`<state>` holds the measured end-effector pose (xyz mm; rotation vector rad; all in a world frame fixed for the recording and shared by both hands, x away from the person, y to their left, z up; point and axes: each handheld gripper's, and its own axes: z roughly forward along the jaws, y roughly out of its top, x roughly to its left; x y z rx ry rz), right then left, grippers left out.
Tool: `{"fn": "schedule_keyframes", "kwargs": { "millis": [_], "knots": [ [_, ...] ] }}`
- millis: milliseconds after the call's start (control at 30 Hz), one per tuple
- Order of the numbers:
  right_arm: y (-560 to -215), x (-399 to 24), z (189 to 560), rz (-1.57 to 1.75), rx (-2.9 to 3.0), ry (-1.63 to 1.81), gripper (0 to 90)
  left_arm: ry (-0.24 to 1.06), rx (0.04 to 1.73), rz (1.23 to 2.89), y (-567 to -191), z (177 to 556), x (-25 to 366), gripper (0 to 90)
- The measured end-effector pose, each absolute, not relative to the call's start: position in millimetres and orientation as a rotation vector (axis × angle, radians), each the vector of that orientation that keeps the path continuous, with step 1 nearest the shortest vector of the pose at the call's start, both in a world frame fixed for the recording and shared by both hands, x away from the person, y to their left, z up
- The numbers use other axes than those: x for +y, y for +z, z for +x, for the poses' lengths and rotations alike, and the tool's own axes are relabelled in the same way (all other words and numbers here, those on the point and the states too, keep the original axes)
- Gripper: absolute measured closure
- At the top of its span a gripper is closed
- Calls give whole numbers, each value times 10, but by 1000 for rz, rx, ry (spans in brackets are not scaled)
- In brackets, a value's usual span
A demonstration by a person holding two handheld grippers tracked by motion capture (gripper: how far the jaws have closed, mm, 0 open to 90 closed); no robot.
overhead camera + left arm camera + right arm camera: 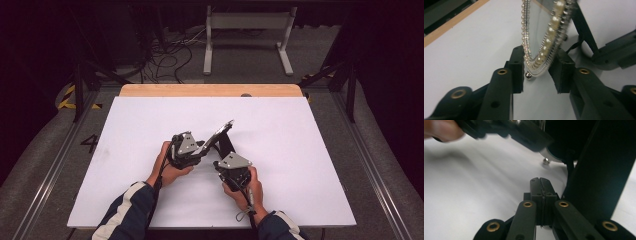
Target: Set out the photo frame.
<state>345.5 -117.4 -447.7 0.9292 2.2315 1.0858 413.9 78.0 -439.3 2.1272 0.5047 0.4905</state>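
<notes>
An oval mirror [217, 134] with a silver beaded rim [539, 30] stands tilted on the white table sheet, propped by a black stand leg [227, 143] [599, 170]. My left gripper [202, 150] [540, 52] has its jaws on either side of the mirror's lower rim, close to it, open. A small silver ball foot [528, 75] [546, 161] sits under the rim. My right gripper [225, 152] [540, 180] is shut, jaws pressed together just beside the stand leg. A thin dark line shows between its pads; I cannot tell what it is.
The white sheet [300, 150] covers the table, with a wooden strip [210, 90] along the far edge. Both hands meet near the middle front. The left gripper's body [506, 130] crosses the top of the right gripper view. Dark floor, cables and a white frame lie beyond.
</notes>
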Motion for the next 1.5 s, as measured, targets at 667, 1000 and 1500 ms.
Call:
{"fn": "schedule_keyframes", "kwargs": {
  "millis": [667,1000,1500],
  "knots": [
    [-4586,-1027,3549,965,2210,1012,900,549,439,2210,-4443,4183,728,781],
    [-4602,-1124,3514,1029,2166,1014,900,620,403,2270,-4408,4095,663,800],
    [-4598,-1263,3513,1053,2161,1032,900,681,376,2301,-4386,3961,575,796]
  ]
}}
